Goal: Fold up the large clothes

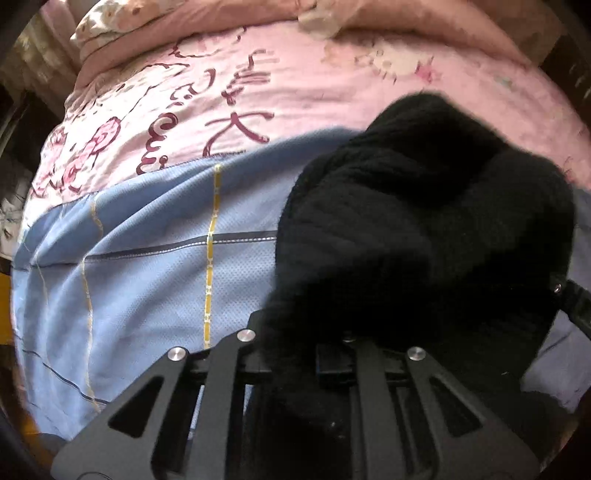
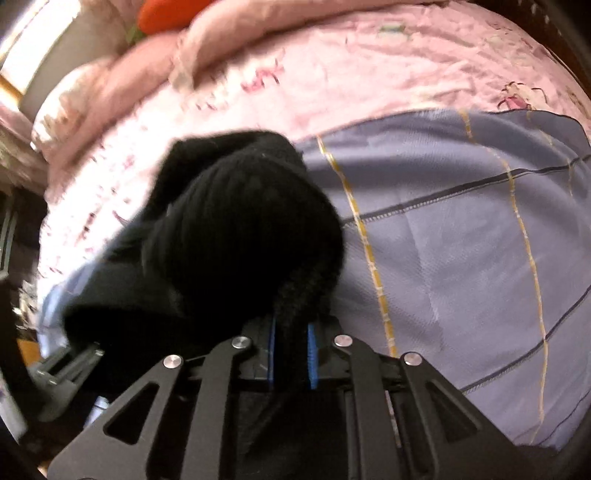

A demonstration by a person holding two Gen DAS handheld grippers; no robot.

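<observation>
One black knit garment (image 1: 424, 229), bunched, hangs between my two tongs above the bed. My right tongs (image 2: 291, 354) are clenched on a rolled edge of it, caught between the blue pads (image 2: 312, 354). My left tongs (image 1: 295, 354) lie buried under the knit; whether they grip it I cannot tell. Beneath: one blue checked sheet (image 1: 147, 258) with yellow stripes, spread over one pink printed quilt (image 1: 295, 92).

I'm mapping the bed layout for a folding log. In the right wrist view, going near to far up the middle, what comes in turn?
right gripper, shut on a fold of the black knit garment → blue checked sheet → pink printed bedsheet → bunched pink quilt → an orange object at the top edge.
</observation>
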